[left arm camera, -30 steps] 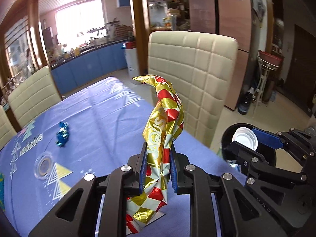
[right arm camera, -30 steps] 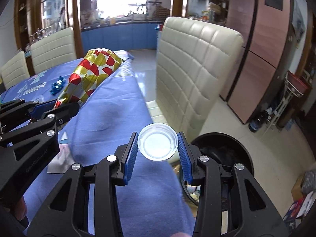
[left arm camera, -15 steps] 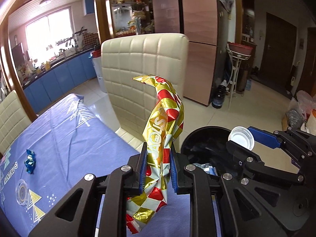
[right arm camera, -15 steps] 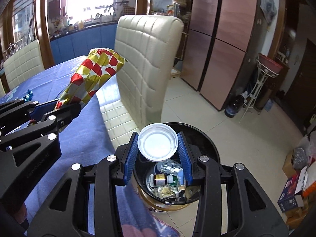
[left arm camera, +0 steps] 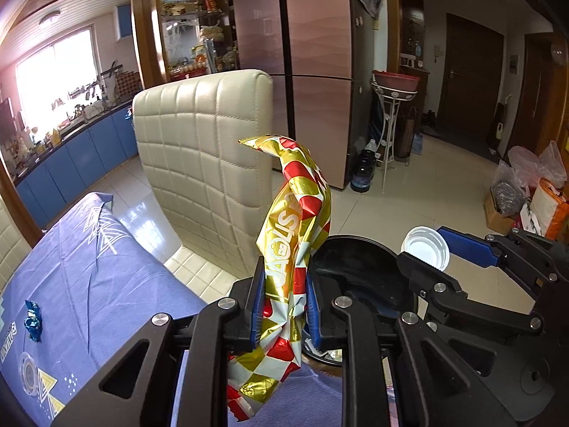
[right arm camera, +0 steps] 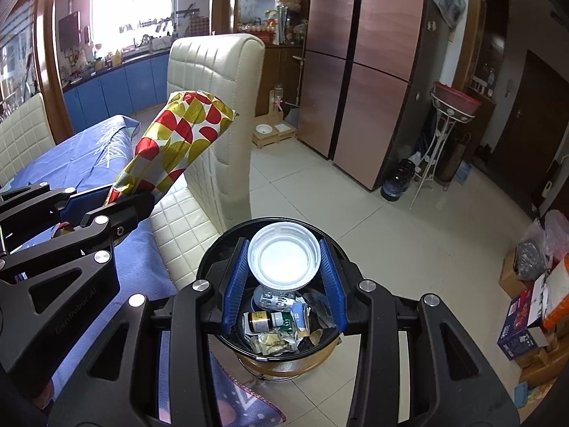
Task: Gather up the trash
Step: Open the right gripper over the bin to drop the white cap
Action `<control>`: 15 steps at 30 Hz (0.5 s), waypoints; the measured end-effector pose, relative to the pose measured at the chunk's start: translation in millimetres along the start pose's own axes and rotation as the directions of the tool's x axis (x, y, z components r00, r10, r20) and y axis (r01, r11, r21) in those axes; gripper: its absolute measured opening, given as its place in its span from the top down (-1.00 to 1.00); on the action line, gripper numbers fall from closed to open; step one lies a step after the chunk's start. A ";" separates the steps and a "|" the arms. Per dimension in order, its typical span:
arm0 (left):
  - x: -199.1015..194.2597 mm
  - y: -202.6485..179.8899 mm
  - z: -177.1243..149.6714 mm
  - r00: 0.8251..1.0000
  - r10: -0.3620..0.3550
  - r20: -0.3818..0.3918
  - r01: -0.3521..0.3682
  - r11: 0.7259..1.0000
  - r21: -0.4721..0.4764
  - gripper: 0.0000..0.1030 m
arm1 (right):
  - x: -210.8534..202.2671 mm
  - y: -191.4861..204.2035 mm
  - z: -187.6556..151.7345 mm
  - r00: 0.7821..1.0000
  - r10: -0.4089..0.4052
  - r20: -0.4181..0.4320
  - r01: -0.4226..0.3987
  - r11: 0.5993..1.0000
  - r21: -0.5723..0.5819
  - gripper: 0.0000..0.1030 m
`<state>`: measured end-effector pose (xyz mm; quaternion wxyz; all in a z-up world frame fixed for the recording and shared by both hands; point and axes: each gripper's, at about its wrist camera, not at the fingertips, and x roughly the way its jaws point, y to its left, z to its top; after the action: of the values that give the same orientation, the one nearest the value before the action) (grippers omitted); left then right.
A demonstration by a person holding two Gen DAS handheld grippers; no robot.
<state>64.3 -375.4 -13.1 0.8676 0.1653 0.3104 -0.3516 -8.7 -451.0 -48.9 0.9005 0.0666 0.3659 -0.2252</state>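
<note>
My left gripper (left arm camera: 282,299) is shut on a crumpled gold, red and white foil snack bag (left arm camera: 295,220), held upright over the table edge; the bag also shows in the right wrist view (right arm camera: 177,142). My right gripper (right arm camera: 284,277) is shut on a white plastic lid (right arm camera: 283,259), held directly above the open black trash bin (right arm camera: 213,263). The bin holds a small bottle (right arm camera: 266,320) and crumpled wrappers. In the left wrist view the lid (left arm camera: 425,251) and bin (left arm camera: 359,267) lie to the right of the bag.
A cream padded chair (left arm camera: 202,163) stands between the blue-clothed table (left arm camera: 99,277) and the bin. A blue candy wrapper (left arm camera: 32,320) and a clear lid (left arm camera: 26,373) lie on the table. Boxes and bags (right arm camera: 533,313) sit on the floor at right.
Both grippers have swung right, away from the table and toward the bin. The lid has gone from above the tablecloth to directly above the bin opening. Both grips are unchanged.
</note>
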 end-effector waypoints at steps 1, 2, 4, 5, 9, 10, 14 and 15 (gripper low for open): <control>1.4 -2.7 2.4 1.000 -0.005 0.003 0.005 1.000 0.004 0.62 | -0.1 -1.5 0.5 1.000 -0.004 0.000 0.004 1.000 0.004 0.19; 1.9 -4.8 4.3 1.000 -0.010 0.004 0.010 1.000 0.006 0.62 | -0.3 -3.5 0.3 1.000 -0.009 0.000 0.009 1.000 0.009 0.19; 1.7 -9.1 5.8 1.000 -0.021 0.007 0.021 1.000 0.013 0.62 | -0.4 -7.0 -0.3 1.000 -0.013 -0.001 0.013 1.000 0.017 0.19; 2.1 -11.0 6.4 1.000 -0.024 0.009 0.024 1.000 0.017 0.62 | 0.3 -9.1 0.0 1.000 -0.015 -0.001 0.015 1.000 0.020 0.19; 3.1 -16.4 8.6 0.999 -0.037 0.010 0.037 0.999 0.026 0.62 | 0.6 -11.5 1.2 1.000 -0.021 -0.002 0.021 0.999 0.032 0.19; 3.1 -17.1 9.4 0.999 -0.039 0.011 0.039 0.999 0.029 0.62 | 0.4 -11.2 0.8 1.000 -0.021 -0.002 0.022 0.999 0.032 0.19; 3.5 -16.8 14.2 0.999 -0.040 0.024 0.039 0.999 0.031 0.62 | 1.2 -11.3 0.5 1.000 -0.021 -0.003 0.021 0.999 0.039 0.18; 3.3 -15.9 15.6 0.999 -0.036 0.028 0.035 0.999 0.027 0.62 | 1.9 -11.6 1.2 1.000 -0.020 -0.004 0.020 0.999 0.041 0.18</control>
<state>61.5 -396.1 -4.6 0.8633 0.1661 0.2962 -0.3733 -12.0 -462.4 -48.8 0.8961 0.0817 0.3634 -0.2414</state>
